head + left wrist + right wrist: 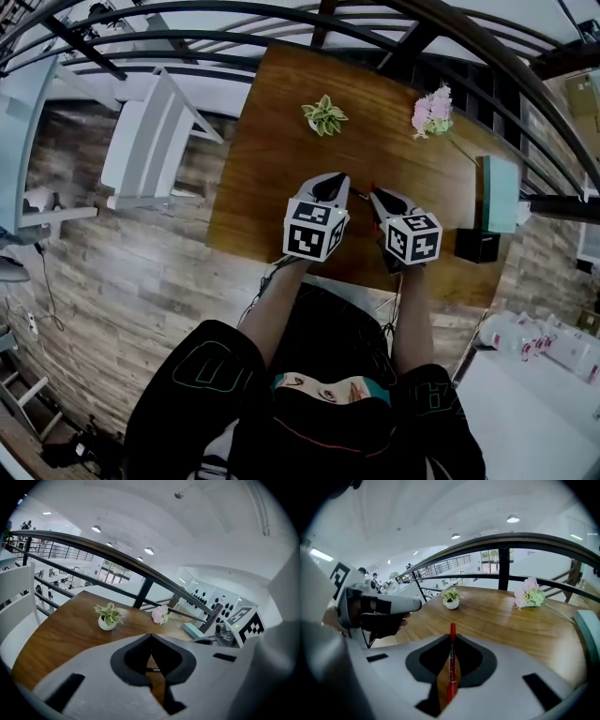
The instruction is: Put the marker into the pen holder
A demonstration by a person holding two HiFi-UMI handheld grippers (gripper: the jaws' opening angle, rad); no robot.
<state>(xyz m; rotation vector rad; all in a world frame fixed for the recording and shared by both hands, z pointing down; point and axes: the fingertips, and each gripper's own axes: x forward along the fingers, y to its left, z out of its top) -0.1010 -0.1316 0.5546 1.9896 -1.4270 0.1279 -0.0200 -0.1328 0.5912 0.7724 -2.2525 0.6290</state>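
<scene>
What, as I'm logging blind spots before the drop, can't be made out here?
Opening of the pen holder: head view, too small and dark.
The pen holder itself: right gripper view, beyond the right edge.
Most of the marker: head view, hidden under the right gripper.

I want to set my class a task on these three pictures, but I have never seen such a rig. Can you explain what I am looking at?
There is no robot here: a person holds a hand tool with two fingers in each hand. The top-down picture comes from a camera on the person's head. The other two come from cameras riding on each tool, looking along its fingers. On the wooden table are a small potted plant, some pink flowers, a teal box and, next to it, a black container, probably the pen holder. The right gripper is shut on a red marker. The left gripper is shut and holds nothing.
</scene>
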